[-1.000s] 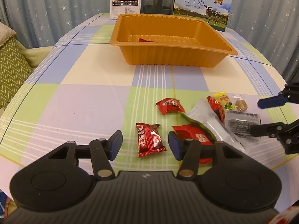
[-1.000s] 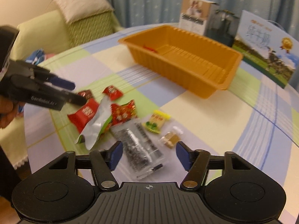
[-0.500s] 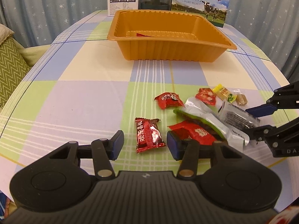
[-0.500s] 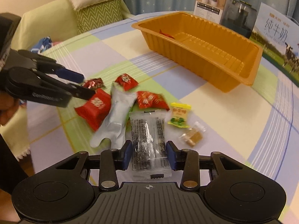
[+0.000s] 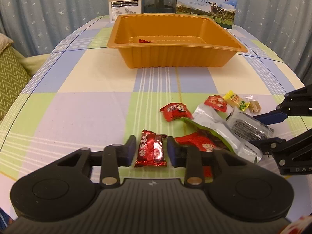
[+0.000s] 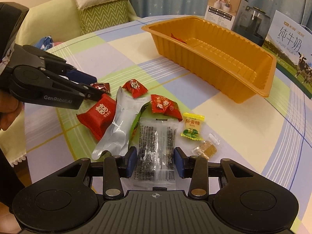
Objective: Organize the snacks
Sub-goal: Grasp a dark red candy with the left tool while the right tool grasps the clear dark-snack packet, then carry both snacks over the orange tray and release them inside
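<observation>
Your table (image 5: pixel 81 89) w/ the checked cloth fills both views; its near edge is hidden behind each gripper body. The orange tray (image 5: pixel 175 58) sits at 12 o'clock in the left wrist view, at 2 o'clock in the right wrist view (image 6: pixel 220 66). One red wrapper (image 5: pixel 147 41) lies on its floor, only a sliver showing over the wall in either view.

Only the right wrist view gives you the sofa (image 6: pixel 44 19) w/ cushion at 11 o'clock, and the hand (image 6: pixel 7 113) on the left gripper, cut by the frame edge. Only the left wrist view shows the boxes at 12 o'clock face-on, the milk carton box (image 5: pixel 207 5) among them.

The snack pile sits at 3 o'clock from your left camera, dead centre for the right. The silver pouch (image 6: pixel 120 124) overlaps a green-edged pack, mostly hidden.

Your right gripper (image 6: pixel 155 160) is clamped on the clear black-print packet (image 6: pixel 156 146), pads touching both edges; its near end is cut off by the gripper body. Your left gripper (image 5: pixel 149 150) has just been closing round the dark red candy (image 5: pixel 151 150); pads sit at its sides, but firm contact is hard to tell. From the right camera that candy (image 6: pixel 101 86) is half hidden behind the left fingers.

Small ones: yellow candy (image 6: pixel 192 125), tan candy in clear wrap (image 6: pixel 206 149), text unreadable.
</observation>
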